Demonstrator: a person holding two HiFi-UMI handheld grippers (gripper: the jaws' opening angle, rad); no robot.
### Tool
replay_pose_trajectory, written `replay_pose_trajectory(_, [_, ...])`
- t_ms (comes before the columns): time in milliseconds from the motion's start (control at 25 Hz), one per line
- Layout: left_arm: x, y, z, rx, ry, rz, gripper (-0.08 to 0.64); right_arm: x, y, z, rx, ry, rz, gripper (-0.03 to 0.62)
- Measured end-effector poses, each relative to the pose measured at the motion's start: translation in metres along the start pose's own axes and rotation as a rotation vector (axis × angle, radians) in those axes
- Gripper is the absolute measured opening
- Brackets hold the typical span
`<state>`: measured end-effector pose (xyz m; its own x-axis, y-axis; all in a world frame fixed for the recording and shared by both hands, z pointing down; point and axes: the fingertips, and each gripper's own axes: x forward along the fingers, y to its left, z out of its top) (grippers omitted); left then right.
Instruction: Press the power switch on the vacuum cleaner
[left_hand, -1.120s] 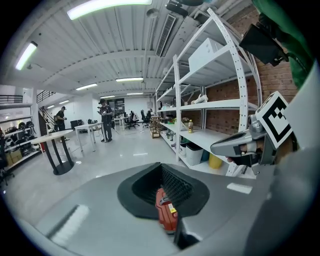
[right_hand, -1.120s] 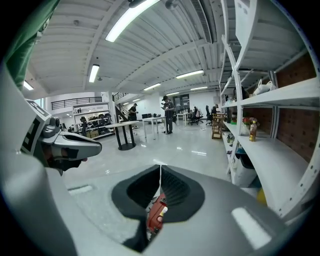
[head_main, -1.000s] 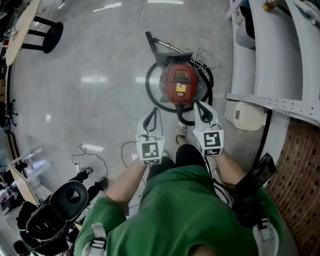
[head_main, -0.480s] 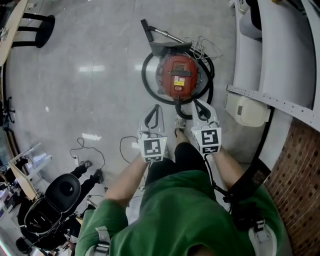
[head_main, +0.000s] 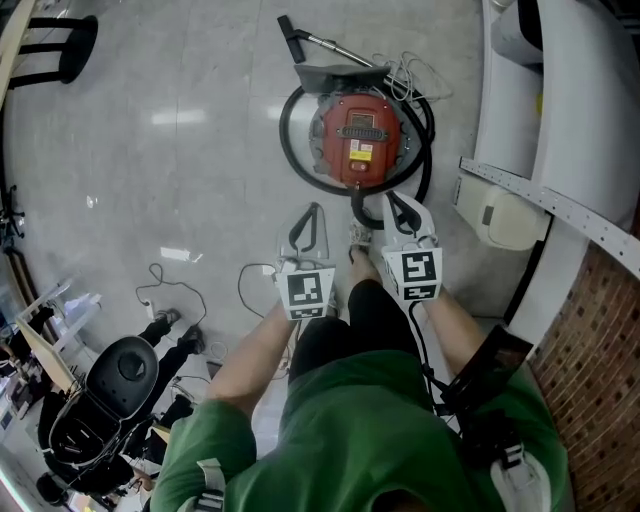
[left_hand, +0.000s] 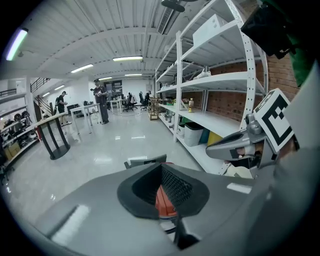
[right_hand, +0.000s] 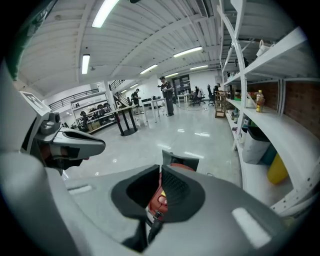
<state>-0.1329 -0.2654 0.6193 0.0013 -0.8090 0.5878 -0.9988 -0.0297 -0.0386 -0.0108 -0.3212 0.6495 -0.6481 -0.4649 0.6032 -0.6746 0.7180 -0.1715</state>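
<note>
The red vacuum cleaner (head_main: 358, 140) now sits farther off; left tool (head_main: 313, 210) and right tool (head_main: 393, 198), jaws together and empty, aim at it, blunt tips probably meant for pressing.

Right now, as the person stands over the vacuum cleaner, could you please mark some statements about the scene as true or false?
1. The vacuum cleaner is red. True.
2. It stands on a shelf. False: it stands on the floor.
3. A black hose loops around it. True.
4. The right gripper presses on it. False: that gripper is held apart from it, jaws together.
5. The left gripper holds a cable. False: its jaws are together on nothing.
</note>
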Motion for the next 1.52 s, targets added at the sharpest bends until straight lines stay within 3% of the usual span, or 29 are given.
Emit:
replay_pose_trajectory(840, [0.055, 0.003, -0.070, -0.029, 0.118, -0.030, 0.008, 0.069, -0.012, -0.071, 0.037, 0.113, 0.026, 0.032])
replay_pose_trajectory(1520, [0.093, 0.006, -0.113, -0.052, 0.169, -0.043, 0.008, 0.118, -0.018, -0.122, 0.008, 0.193, 0.052, 0.032])
